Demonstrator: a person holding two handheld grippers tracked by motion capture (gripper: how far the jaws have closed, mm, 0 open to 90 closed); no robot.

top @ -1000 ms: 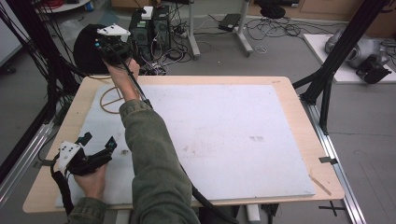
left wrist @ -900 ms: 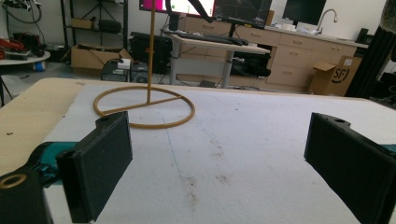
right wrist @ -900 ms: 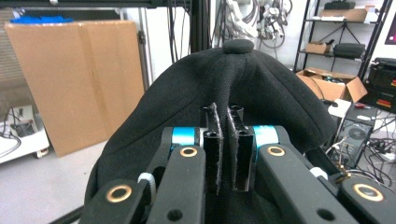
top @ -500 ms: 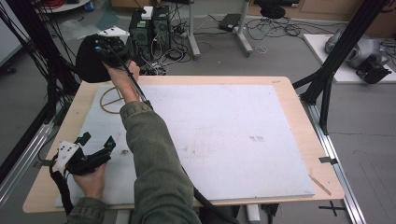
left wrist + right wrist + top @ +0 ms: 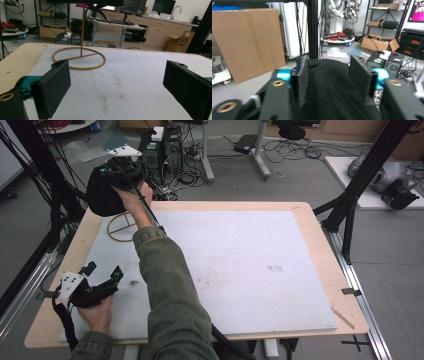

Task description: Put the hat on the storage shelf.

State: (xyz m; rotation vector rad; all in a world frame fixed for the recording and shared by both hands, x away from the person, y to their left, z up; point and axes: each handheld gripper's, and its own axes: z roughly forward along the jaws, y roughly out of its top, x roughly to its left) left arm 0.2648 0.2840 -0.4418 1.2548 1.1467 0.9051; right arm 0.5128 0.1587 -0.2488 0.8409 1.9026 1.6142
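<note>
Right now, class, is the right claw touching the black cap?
Touching. In the right gripper view, the right claw has its two jaws pressed against the black cap, whose fabric bunches between them with no gap on either side.

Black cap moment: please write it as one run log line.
right gripper: shut on black cap, held above wooden stand | left gripper: open, holds nothing, low over white mat

Even, fairly bright indoor light, soft shadows and no glare; near jaws blur in both gripper views.
</note>
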